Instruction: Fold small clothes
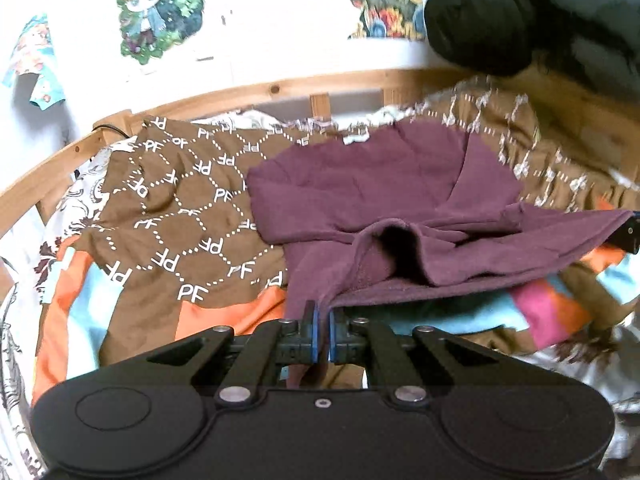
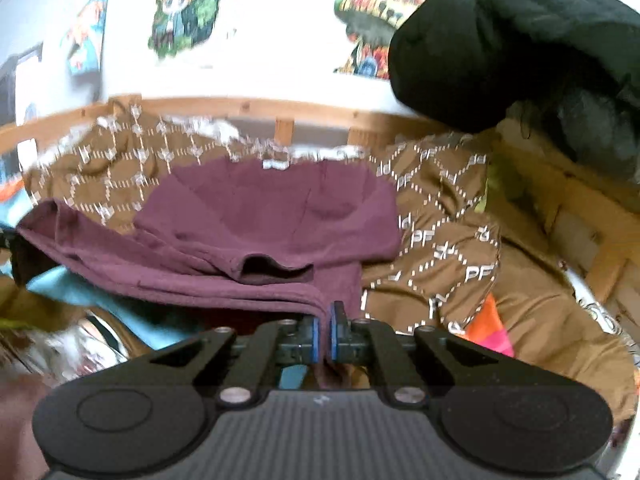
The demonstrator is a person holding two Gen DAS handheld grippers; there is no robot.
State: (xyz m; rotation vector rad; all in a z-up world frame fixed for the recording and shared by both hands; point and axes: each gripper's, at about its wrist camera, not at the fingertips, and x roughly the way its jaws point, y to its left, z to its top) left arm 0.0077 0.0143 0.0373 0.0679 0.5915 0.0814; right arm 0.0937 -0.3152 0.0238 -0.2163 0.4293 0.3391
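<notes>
A small maroon shirt (image 1: 360,196) lies on a brown blanket printed with white letters, its near hem lifted off the bed. My left gripper (image 1: 323,322) is shut on the hem's left corner, with maroon cloth pinched between the blue pads. In the right wrist view the same maroon shirt (image 2: 272,216) stretches to the left, and my right gripper (image 2: 325,326) is shut on the hem's right corner. The other gripper's black tip (image 1: 628,234) shows at the far right of the left wrist view, holding the stretched hem. A sleeve opening (image 1: 396,240) gapes in the middle fold.
The brown patterned blanket (image 1: 180,216) covers a bed with orange, blue and pink patches (image 1: 540,304). A wooden bed rail (image 1: 248,94) runs along the back before a white wall with cartoon stickers (image 1: 156,12). A dark bulky garment (image 1: 532,16) hangs at the upper right.
</notes>
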